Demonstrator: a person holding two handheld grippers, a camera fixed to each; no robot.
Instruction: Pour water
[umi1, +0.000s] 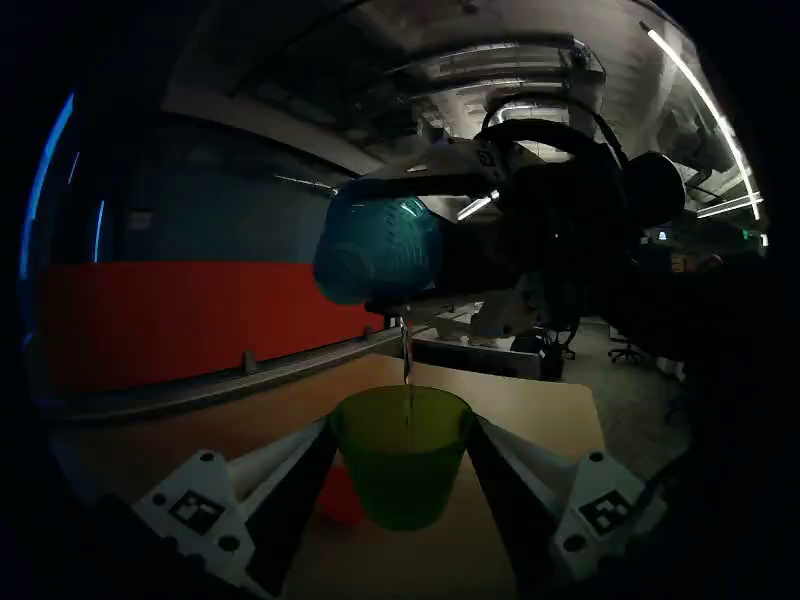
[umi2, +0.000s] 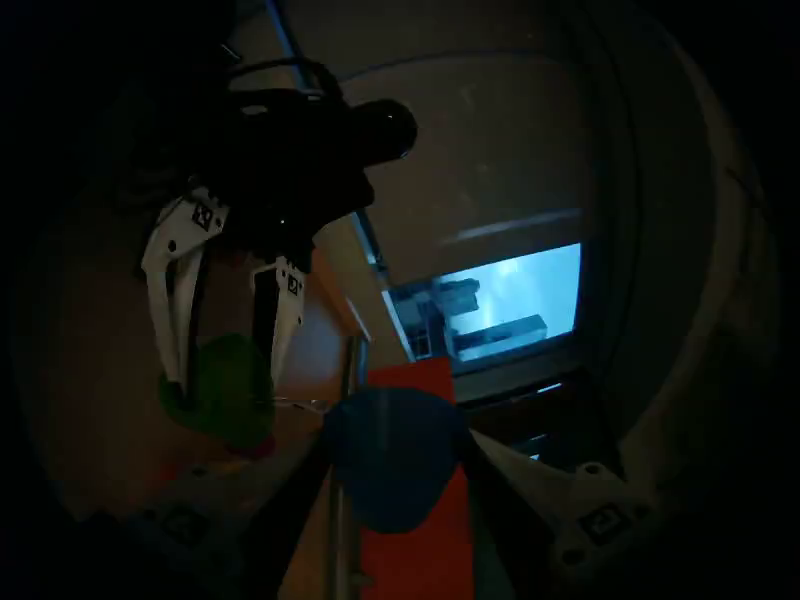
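Observation:
A green cup (umi1: 403, 468) sits upright between my left gripper's (umi1: 402, 470) fingers, which press on both its sides above the wooden table (umi1: 520, 400). Above it a blue cup (umi1: 380, 250) is tipped on its side, and a thin stream of water (umi1: 407, 365) falls from its rim into the green cup. In the right gripper view my right gripper (umi2: 395, 470) is shut on the blue cup (umi2: 393, 455). The green cup (umi2: 228, 388) appears to its left, held by the left gripper (umi2: 222, 385).
A small red object (umi1: 340, 495) lies on the table beside the green cup. A red wall panel (umi1: 180, 315) with a rail runs behind the table. Office chairs (umi1: 625, 350) stand far off at the right. The room is dim.

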